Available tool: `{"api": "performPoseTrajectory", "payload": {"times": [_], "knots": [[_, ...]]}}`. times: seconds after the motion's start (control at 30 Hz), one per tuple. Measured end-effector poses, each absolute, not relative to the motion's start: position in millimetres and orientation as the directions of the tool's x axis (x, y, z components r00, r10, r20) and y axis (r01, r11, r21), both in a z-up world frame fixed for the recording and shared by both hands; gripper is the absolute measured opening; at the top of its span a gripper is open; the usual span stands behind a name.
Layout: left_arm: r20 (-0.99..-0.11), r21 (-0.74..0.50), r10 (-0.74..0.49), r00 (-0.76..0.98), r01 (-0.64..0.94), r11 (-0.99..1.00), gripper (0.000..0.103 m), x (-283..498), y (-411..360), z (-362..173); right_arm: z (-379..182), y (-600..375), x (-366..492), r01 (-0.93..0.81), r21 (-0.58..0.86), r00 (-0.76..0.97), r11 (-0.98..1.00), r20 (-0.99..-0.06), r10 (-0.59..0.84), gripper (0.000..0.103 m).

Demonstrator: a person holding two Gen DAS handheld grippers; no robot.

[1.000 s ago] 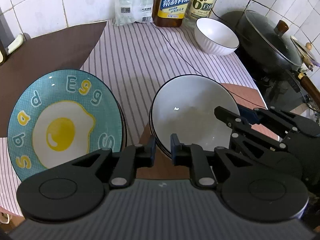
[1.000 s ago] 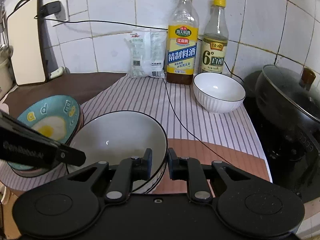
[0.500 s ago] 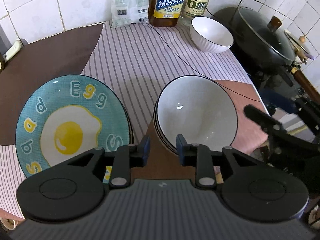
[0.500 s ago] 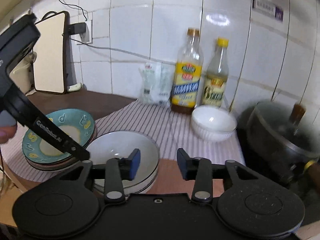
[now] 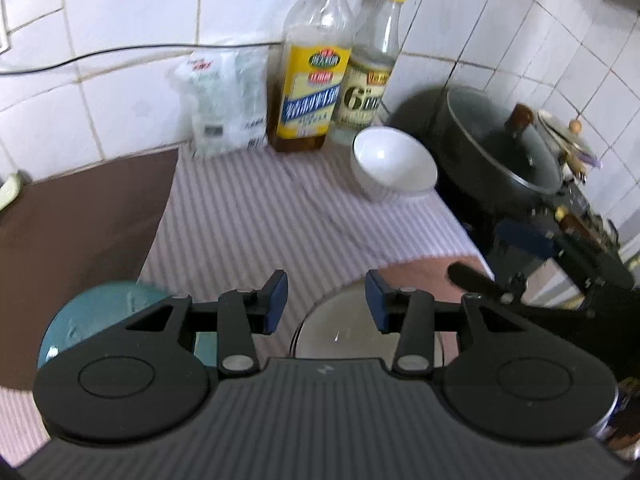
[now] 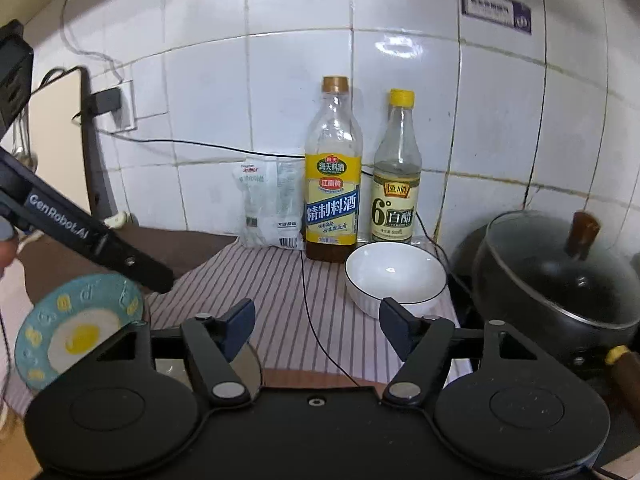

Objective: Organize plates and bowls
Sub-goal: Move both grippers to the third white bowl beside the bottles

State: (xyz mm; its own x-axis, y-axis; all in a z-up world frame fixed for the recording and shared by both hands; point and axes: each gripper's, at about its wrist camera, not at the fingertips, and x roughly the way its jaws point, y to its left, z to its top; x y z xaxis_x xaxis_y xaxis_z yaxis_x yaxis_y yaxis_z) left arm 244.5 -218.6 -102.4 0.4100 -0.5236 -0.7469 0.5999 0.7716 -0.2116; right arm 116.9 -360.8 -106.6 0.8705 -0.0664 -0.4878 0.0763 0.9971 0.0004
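Both grippers carry nothing: the left gripper [image 5: 326, 300] and right gripper [image 6: 316, 324] have just been opening, jaws apart. The stacked bowls [image 5: 360, 336] sit beside the egg plate [image 6: 76, 336] on the bench. Outstanding: one small white bowl [image 6: 396, 276] (near the bottles), apart from the stack.
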Motion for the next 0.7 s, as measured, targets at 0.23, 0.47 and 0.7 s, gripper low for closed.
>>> {"api": "performPoseTrajectory", "payload": {"times": [0.23,0.47,0.7], "knots": [[-0.71,-0.21,-0.559,0.428,0.629,0.748,0.055,281,-264,-109,-130,-384,158,0.123,0.023,0.84,0.992,-0.535,-0.091,0.083],[-0.692,-0.178,-0.556,0.46,0.638,0.749,0.07,312,-298,-126,-158,-408,180,0.189,0.155,0.844,0.97,-0.531,-0.08,0.093],[-0.728,-0.166,-0.549,0.41,0.672,0.722,0.071,330,-337,-151,-185,-415,204,0.243,0.151,0.819,0.958,-0.561,-0.119,0.096]]}}
